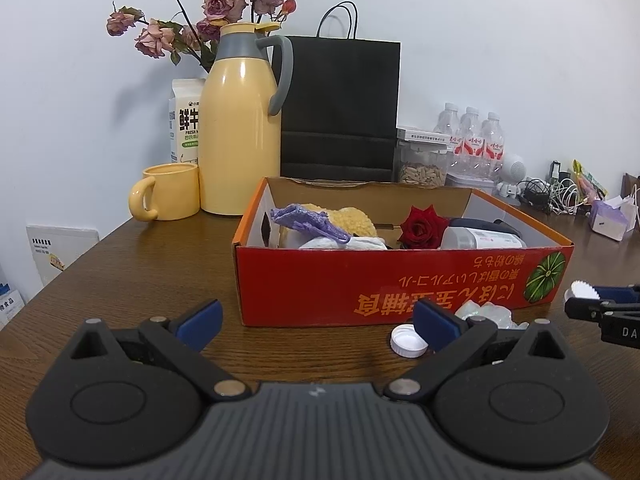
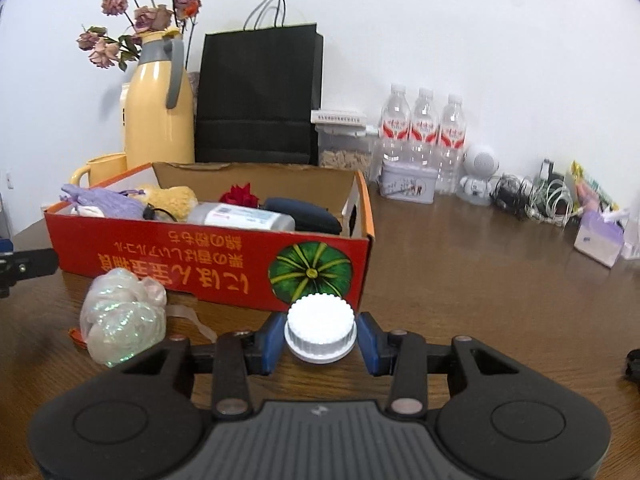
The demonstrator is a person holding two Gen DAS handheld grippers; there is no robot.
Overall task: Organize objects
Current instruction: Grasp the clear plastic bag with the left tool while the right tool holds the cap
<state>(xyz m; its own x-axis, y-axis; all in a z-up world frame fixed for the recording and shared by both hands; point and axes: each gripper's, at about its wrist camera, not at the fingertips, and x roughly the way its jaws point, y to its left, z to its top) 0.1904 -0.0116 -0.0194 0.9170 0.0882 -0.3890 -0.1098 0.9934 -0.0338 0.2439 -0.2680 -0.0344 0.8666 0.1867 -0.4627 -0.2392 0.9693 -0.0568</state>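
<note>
White ribbed cap between right gripper pads

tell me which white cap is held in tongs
The ridged white cap between the right tongs; the other white cap lies open side up on the table.

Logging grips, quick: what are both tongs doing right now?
Left tongs: open, holding nothing.
Right tongs: closed on the white ribbed plastic cap.
</note>
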